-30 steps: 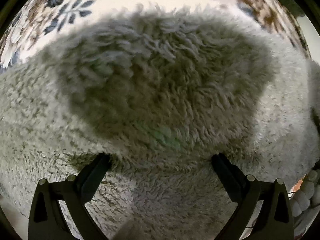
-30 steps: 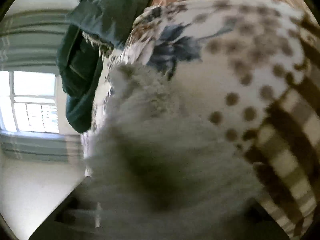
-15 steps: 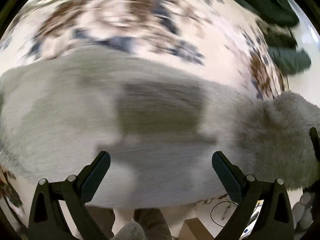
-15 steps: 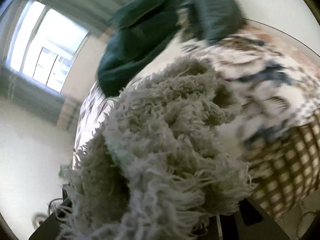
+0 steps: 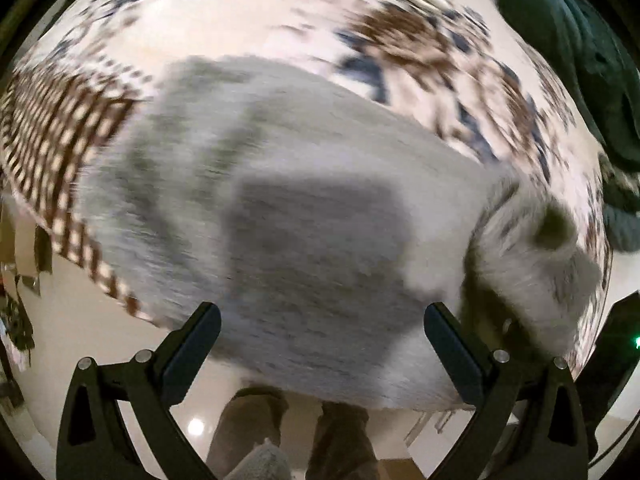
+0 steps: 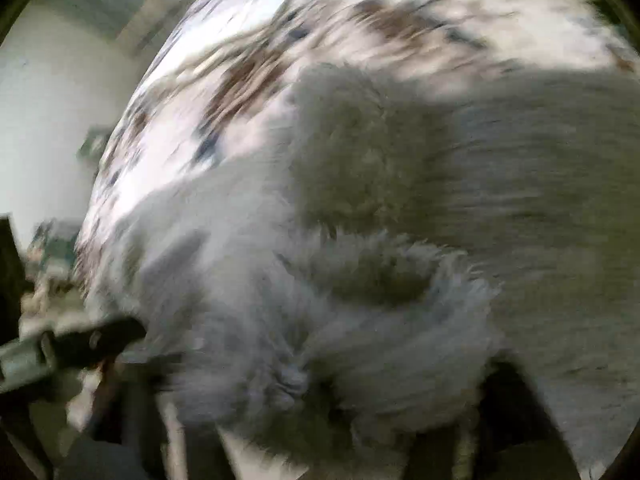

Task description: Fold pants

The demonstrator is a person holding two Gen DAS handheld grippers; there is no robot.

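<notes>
Fluffy grey pants (image 5: 304, 208) lie across a floral bedspread (image 5: 280, 16), blurred by motion. My left gripper (image 5: 320, 340) is open and empty, held above the near edge of the pants. In the right wrist view the pants (image 6: 400, 220) fill the frame, and a bunched fold (image 6: 292, 380) sits right where my right gripper (image 6: 304, 396) closes; its fingers are mostly buried in the fleece. The right gripper also shows at the far right of the left wrist view (image 5: 616, 360), next to a lifted corner of the pants (image 5: 532, 248).
A dark green garment (image 5: 580, 52) lies at the bed's far right. A brown checked border (image 5: 60, 128) marks the bed's left edge. The person's legs (image 5: 288, 432) and pale floor show below the bed edge.
Both grippers have pulled back and swung over the bed. The left one rose off the fleece and now sees the bed edge and floor. The right one still carries the bunched fleece.
</notes>
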